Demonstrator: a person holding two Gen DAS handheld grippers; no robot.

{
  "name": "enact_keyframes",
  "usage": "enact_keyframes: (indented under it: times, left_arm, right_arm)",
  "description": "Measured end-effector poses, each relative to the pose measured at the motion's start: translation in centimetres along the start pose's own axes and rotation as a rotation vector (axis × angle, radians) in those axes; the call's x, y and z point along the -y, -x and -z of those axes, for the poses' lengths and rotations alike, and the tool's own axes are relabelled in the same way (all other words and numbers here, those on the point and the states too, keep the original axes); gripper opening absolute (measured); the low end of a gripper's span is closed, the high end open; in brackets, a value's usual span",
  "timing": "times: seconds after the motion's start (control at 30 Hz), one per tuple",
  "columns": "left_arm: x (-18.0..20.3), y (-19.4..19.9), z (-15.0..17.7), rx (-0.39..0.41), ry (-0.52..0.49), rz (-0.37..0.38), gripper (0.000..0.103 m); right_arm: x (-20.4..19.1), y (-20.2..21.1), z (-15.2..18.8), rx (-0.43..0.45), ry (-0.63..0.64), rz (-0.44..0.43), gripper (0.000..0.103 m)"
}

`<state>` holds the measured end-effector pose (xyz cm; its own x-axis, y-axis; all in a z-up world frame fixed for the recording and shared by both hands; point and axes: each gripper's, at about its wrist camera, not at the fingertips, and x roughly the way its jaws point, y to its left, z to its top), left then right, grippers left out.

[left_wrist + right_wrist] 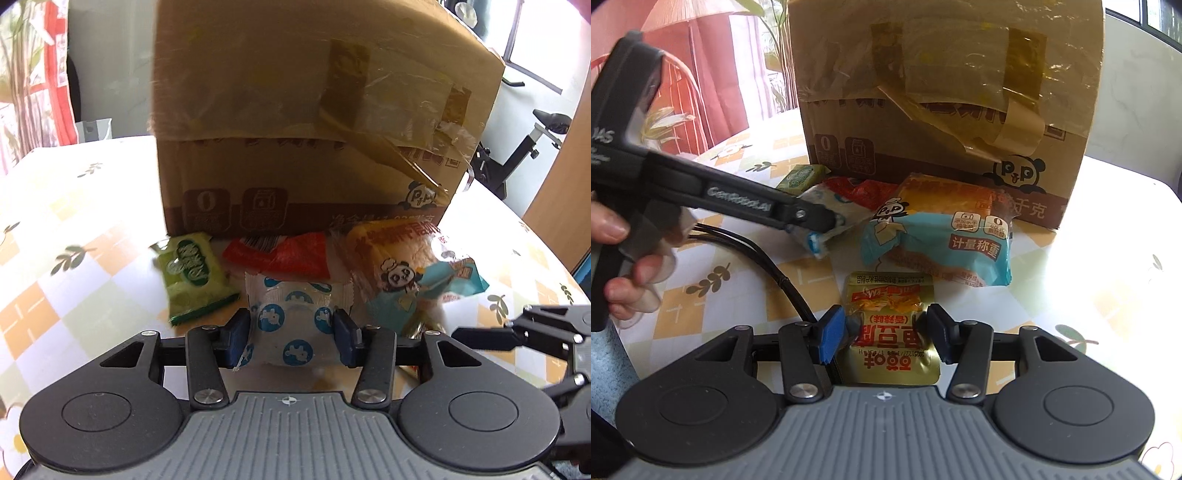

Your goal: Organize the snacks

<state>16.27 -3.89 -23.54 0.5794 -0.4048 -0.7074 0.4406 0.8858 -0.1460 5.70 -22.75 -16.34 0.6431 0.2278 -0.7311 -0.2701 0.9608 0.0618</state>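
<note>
My left gripper (291, 332) is shut on a white snack packet with blue dots (291, 321), held just above the table; from the right wrist view it shows at the left (827, 218). My right gripper (888, 332) is shut on a gold foil snack packet (890, 325). A tall cardboard box (314, 129) stands behind the snacks, its flap taped; it also fills the back of the right wrist view (945, 92). On the table before it lie a green packet (192, 273), a red packet (280, 254) and a panda bread packet (402, 273), also seen from the right wrist (938, 236).
The table (74, 240) has a checked cloth with leaf prints. A black cable (775, 273) runs across it under the left gripper. An exercise bike (532, 147) stands beyond the table at the right. Curtains hang at the left.
</note>
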Motion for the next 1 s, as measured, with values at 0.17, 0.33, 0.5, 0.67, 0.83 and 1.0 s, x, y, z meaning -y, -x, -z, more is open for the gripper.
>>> enact_keyframes:
  times: [0.17, 0.33, 0.5, 0.67, 0.83, 1.0]
  left_arm:
    - [-0.6, 1.2, 0.9, -0.005, 0.021, -0.005, 0.050]
    - [-1.2, 2.6, 1.9, -0.001, 0.045, -0.005, 0.050]
    - [-1.5, 3.6, 2.5, 0.000, 0.054, -0.013, 0.049]
    - [-1.4, 4.4, 2.6, 0.009, 0.054, -0.028, 0.048]
    - [-1.5, 5.6, 2.7, 0.033, 0.066, -0.040, 0.048]
    - [-1.5, 6.3, 2.9, 0.045, 0.079, -0.042, 0.048]
  right_arm:
    - [0.0, -0.5, -0.6, -0.020, 0.008, 0.025, 0.055]
    - [0.0, -0.8, -0.9, -0.032, 0.024, 0.027, 0.053]
    - [0.1, -0.4, -1.0, -0.015, 0.016, 0.014, 0.047]
    - [-0.2, 0.0, -1.1, -0.009, 0.016, -0.002, 0.043]
    - [-0.2, 0.4, -0.9, 0.004, 0.000, -0.004, 0.043]
    - [-0.2, 1.2, -0.9, 0.040, 0.002, -0.007, 0.043]
